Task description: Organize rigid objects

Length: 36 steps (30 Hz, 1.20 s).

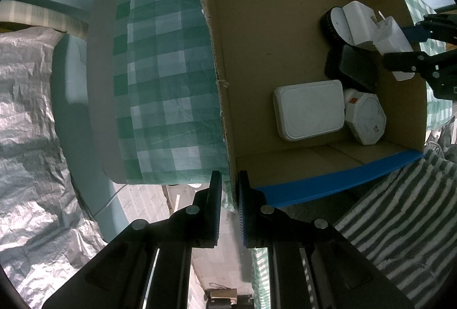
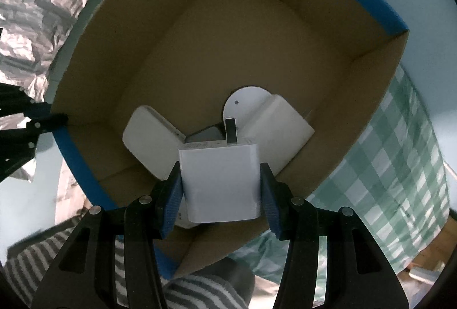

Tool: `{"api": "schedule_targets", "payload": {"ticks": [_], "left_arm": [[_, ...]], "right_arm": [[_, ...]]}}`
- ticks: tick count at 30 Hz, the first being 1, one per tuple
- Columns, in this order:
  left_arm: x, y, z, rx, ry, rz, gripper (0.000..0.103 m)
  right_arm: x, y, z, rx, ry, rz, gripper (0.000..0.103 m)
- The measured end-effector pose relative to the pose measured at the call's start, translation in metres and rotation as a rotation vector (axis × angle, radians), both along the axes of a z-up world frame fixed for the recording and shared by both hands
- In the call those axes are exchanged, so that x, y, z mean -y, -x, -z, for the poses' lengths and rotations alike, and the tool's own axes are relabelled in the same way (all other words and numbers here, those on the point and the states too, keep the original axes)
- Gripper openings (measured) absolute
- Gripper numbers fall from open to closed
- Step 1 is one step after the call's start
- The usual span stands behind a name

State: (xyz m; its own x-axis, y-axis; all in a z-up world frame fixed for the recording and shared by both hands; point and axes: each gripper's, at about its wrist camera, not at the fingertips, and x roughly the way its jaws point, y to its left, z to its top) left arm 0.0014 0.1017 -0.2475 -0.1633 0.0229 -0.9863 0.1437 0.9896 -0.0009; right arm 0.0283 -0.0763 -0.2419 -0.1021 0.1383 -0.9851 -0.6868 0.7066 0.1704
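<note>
An open cardboard box [image 1: 257,52] with a blue rim holds several rigid objects: a white rounded-rectangle case [image 1: 308,109], a white hexagonal box [image 1: 367,119], a black device [image 1: 354,68], a round white-faced device [image 1: 335,23] and a white adapter [image 1: 361,20]. My left gripper [image 1: 230,189] is shut on the box's near corner wall. My right gripper [image 2: 220,183] is shut on a white plug charger [image 2: 220,180] with its prong [image 2: 230,129] forward, held over the box's objects. It also shows in the left wrist view [image 1: 395,52].
A green checked cloth [image 1: 165,80] drapes over the box's outer side. A grey striped towel [image 1: 400,209] lies below the box. Crinkled silver sheeting [image 1: 25,109] lies at the left. Much of the box floor [image 2: 228,38] is bare.
</note>
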Motion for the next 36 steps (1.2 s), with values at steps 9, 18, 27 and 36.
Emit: {"api": "schedule_targets", "payload": {"ticks": [9, 18, 27, 36], "left_arm": [[0.000, 0.000, 0.000, 0.003, -0.001, 0.001, 0.011], [0.000, 0.001, -0.004, 0.017, -0.010, -0.002, 0.011], [0.004, -0.003, -0.040, 0.133, 0.009, -0.055, 0.034], [0.036, -0.007, -0.110, 0.326, 0.022, -0.039, 0.077]], "right_arm": [[0.003, 0.003, -0.004, 0.024, -0.023, 0.030, 0.051], [0.021, 0.003, -0.030, 0.049, -0.107, 0.102, 0.058], [0.049, 0.006, -0.075, 0.155, -0.138, 0.204, 0.065], [0.078, 0.016, -0.140, 0.302, -0.187, 0.311, 0.078]]}}
